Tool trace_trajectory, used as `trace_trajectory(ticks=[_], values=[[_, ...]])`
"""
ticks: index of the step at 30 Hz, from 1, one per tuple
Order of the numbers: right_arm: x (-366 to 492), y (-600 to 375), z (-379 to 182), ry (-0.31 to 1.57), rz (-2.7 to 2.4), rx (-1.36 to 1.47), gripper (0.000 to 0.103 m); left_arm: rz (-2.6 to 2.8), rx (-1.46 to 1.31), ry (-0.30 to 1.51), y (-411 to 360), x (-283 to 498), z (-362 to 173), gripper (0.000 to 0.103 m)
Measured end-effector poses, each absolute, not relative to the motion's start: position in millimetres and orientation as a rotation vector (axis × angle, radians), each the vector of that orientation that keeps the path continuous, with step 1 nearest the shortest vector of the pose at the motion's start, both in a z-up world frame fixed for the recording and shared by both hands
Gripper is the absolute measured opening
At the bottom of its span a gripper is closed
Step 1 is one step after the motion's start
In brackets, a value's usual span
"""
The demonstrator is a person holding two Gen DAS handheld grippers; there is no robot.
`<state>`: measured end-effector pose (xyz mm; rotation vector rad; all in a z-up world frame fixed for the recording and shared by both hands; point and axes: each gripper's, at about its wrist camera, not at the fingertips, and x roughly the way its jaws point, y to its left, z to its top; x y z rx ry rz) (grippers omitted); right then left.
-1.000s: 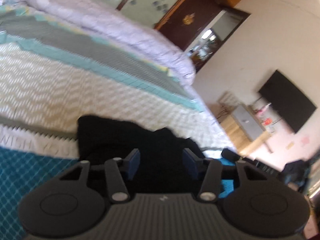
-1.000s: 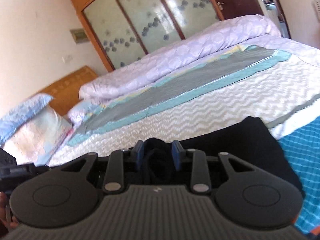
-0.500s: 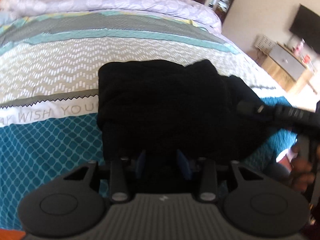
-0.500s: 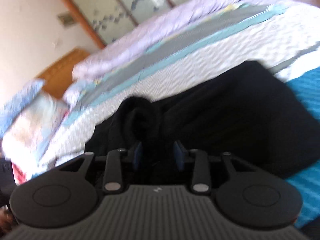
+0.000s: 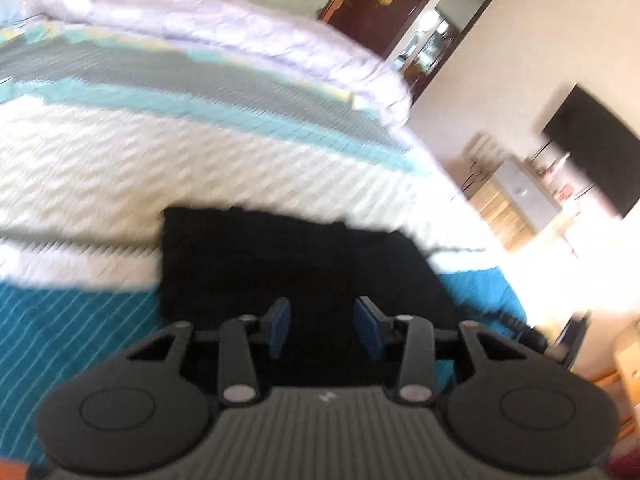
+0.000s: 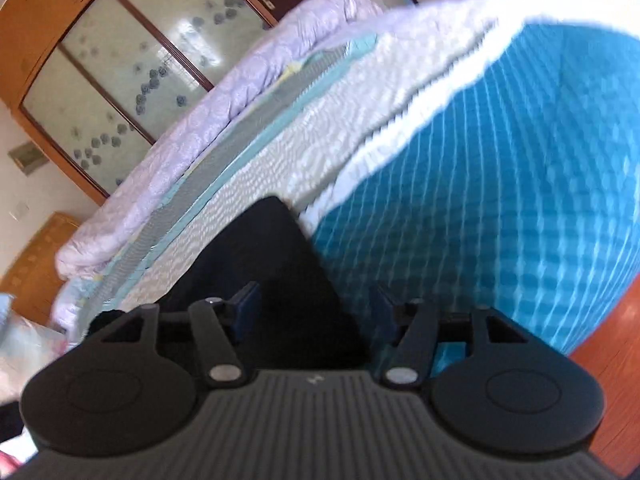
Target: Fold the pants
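While both claws, left (image 5: 323, 328) and right (image 6: 314, 314), gape empty, folded black pants (image 5: 288, 264) lie directly ahead near the bed (image 5: 120, 176) foot edge.

Black pants (image 5: 288, 264) lie folded flat on the bedspread (image 5: 120, 184).

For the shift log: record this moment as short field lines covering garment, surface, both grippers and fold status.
garment: black pants, lying in a compact folded bundle
surface: patterned bedspread on a bed, with teal, white and grey bands
left gripper: open, nothing between the fingers, above the near edge of the pants
right gripper: open, empty, over a corner of the pants
fold status: appears folded and released
image quality: both views motion-blurred
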<state>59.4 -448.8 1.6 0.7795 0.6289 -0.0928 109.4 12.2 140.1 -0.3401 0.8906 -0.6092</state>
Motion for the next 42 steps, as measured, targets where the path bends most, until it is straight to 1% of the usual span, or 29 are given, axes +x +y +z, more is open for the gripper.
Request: trace_trajectory(ticks=[4, 5, 6, 7, 9, 10, 12, 13, 15, 17, 18, 19, 23, 27, 32, 34, 36, 37, 38, 39, 40, 42], values=[[51.4, -439.7, 7.4, 0.632, -0.065, 0.751, 0.062, -0.681, -0.307, 0.904, -39.6, 137.5, 135.8, 0.036], [53.4, -440.0, 10.8, 0.635, -0.063, 0.755, 0.050, -0.693, -0.306, 0.931, -53.2, 145.7, 128.6, 0.035], [56.1, -438.1, 12.8, 0.644, -0.059, 0.765, 0.025, -0.702, -0.309, 0.962, -64.8, 152.4, 120.5, 0.035], [57.3, -437.8, 12.4, 0.662, -0.048, 0.774, 0.018, -0.695, -0.293, 0.991, -75.8, 158.6, 110.6, 0.035], [57.2, -435.6, 18.5, 0.644, -0.032, 0.797, 0.015, -0.630, -0.207, 1.056, -96.4, 170.9, 86.0, 0.029], [56.2, -433.4, 26.3, 0.620, -0.004, 0.794, 0.015, -0.598, -0.179, 1.065, -101.0, 175.7, 75.9, 0.019], [56.4, -423.5, 48.0, 0.568, 0.058, 0.764, 0.014, -0.592, -0.169, 1.072, -102.8, 174.9, 74.9, 0.019], [56.9, -415.3, 60.4, 0.544, 0.098, 0.750, 0.014, -0.594, -0.181, 1.077, -98.3, 173.0, 79.6, 0.021], [61.3, -396.1, 80.3, 0.512, 0.185, 0.727, 0.014, -0.617, -0.232, 1.064, -86.2, 168.4, 96.0, 0.027], [68.0, -368.3, 99.0, 0.494, 0.279, 0.681, 0.014, -0.622, -0.288, 1.000, -71.7, 166.3, 116.8, 0.044], [71.9, -351.3, 108.2, 0.488, 0.323, 0.643, 0.014, -0.625, -0.326, 0.960, -59.8, 163.8, 128.2, 0.047], [76.0, -333.4, 116.4, 0.484, 0.365, 0.606, 0.014, -0.623, -0.363, 0.923, -46.7, 161.2, 138.2, 0.050], [89.5, -256.0, 133.3, 0.503, 0.552, 0.490, 0.014, -0.546, -0.467, 0.833, 8.7, 148.5, 156.5, 0.054], [97.9, -183.6, 113.3, 0.607, 0.683, 0.350, 0.014, -0.396, -0.545, 0.832, 63.6, 135.1, 141.5, 0.054], [122.5, -141.0, 47.3, 0.877, 0.737, 0.334, 0.014, -0.269, -0.668, 0.900, 113.6, 120.0, 101.7, 0.052], [124.9, -140.4, 35.5, 0.885, 0.738, 0.330, 0.014, -0.254, -0.676, 0.909, 119.7, 117.5, 92.0, 0.052], [123.1, -141.1, 42.9, 0.865, 0.733, 0.295, 0.015, -0.272, -0.689, 0.914, 120.2, 119.3, 88.6, 0.052], [120.4, -142.5, 47.9, 0.848, 0.735, 0.271, 0.017, -0.286, -0.688, 0.912, 117.8, 120.6, 88.2, 0.052], [115.4, -143.8, 53.6, 0.834, 0.746, 0.252, 0.027, -0.298, -0.681, 0.909, 111.5, 125.4, 88.5, 0.052], [107.9, -143.7, 59.8, 0.816, 0.775, 0.234, 0.043, -0.310, -0.673, 0.905, 107.5, 128.0, 89.7, 0.052], [102.0, -147.8, 68.8, 0.788, 0.809, 0.219, 0.047, -0.322, -0.665, 0.903, 104.2, 127.8, 91.4, 0.052], [88.1, -162.3, 88.7, 0.704, 0.826, 0.186, 0.048, -0.341, -0.656, 0.898, 98.2, 130.1, 94.9, 0.052]])
